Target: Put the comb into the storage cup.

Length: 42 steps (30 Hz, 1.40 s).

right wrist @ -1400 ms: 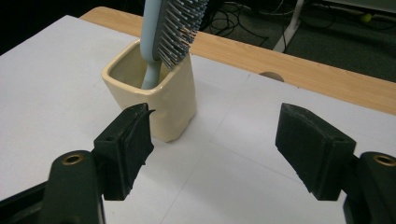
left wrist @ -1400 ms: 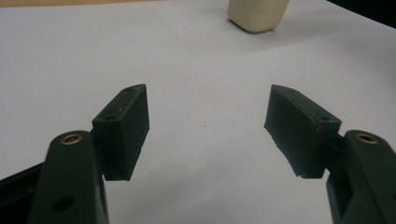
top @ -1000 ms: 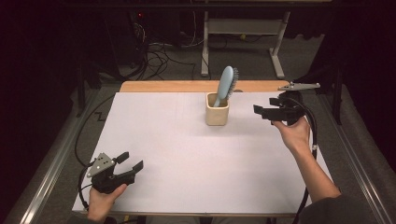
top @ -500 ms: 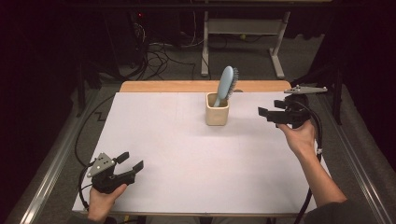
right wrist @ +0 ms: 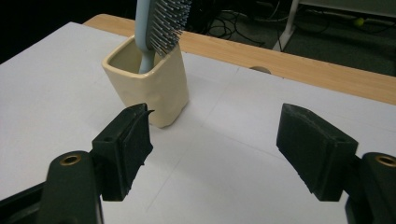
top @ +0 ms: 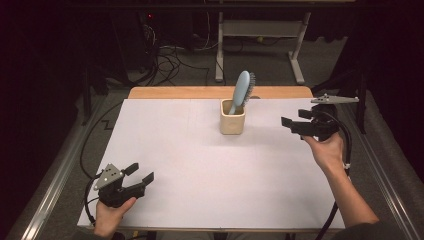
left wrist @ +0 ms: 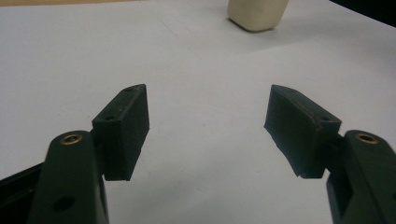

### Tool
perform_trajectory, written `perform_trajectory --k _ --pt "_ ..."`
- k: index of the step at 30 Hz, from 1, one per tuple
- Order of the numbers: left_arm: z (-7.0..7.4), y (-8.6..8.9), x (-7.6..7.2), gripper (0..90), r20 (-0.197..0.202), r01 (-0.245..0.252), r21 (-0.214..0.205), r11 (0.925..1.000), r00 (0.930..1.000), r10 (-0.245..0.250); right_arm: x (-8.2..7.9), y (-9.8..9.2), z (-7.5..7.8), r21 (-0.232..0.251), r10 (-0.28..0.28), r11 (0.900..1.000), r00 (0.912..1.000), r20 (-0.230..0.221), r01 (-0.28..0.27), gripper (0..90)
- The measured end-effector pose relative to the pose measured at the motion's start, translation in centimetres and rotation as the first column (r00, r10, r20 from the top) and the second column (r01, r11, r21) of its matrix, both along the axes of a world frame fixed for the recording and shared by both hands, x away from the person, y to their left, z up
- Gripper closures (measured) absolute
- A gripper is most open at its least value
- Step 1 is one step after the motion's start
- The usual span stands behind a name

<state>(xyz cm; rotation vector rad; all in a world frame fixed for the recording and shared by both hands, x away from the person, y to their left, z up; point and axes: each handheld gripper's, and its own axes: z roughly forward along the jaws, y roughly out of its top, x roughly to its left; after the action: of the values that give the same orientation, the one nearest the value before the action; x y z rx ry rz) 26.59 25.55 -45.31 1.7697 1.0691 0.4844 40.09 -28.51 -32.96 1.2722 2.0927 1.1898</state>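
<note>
A cream square cup (top: 233, 122) stands on the white table sheet (top: 200, 165) near the far edge, with a light blue hairbrush (top: 241, 90) leaning in it, bristles to the right. In the right gripper view the cup (right wrist: 152, 86) and brush (right wrist: 161, 21) sit just beyond the left jaw. My right gripper (top: 295, 121) hovers open to the right of the cup, pointing at it, nothing between its jaws (right wrist: 212, 144). My left gripper (top: 140, 175) rests open at the near left corner, empty (left wrist: 208, 123), with the cup (left wrist: 256, 14) far ahead.
A wooden table edge (top: 200, 92) runs behind the sheet. Beyond it lie cables on the floor (top: 170, 60) and a white metal frame (top: 260, 35). Metal rails (top: 55, 175) flank the table on both sides.
My right gripper has drifted a little to the right and down, away from the cup. The left gripper, the cup and the brush have stayed put.
</note>
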Motion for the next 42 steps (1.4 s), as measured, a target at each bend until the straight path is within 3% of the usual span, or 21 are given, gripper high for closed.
perform_trajectory --k 16,42 --pt "0.0 0.0 -0.1 31.5 0.002 -0.003 -0.002 1.0000 1.0000 0.003 -1.5 -1.1 0.0 0.010 -0.016 0.9998 0.9994 0.032 0.016 21.8" --pt "0.0 0.0 -0.2 31.4 0.007 -0.006 -0.008 1.0000 1.0000 0.006 -3.8 -1.8 -0.5 0.024 0.002 0.9997 0.9965 0.083 -0.004 18.5"
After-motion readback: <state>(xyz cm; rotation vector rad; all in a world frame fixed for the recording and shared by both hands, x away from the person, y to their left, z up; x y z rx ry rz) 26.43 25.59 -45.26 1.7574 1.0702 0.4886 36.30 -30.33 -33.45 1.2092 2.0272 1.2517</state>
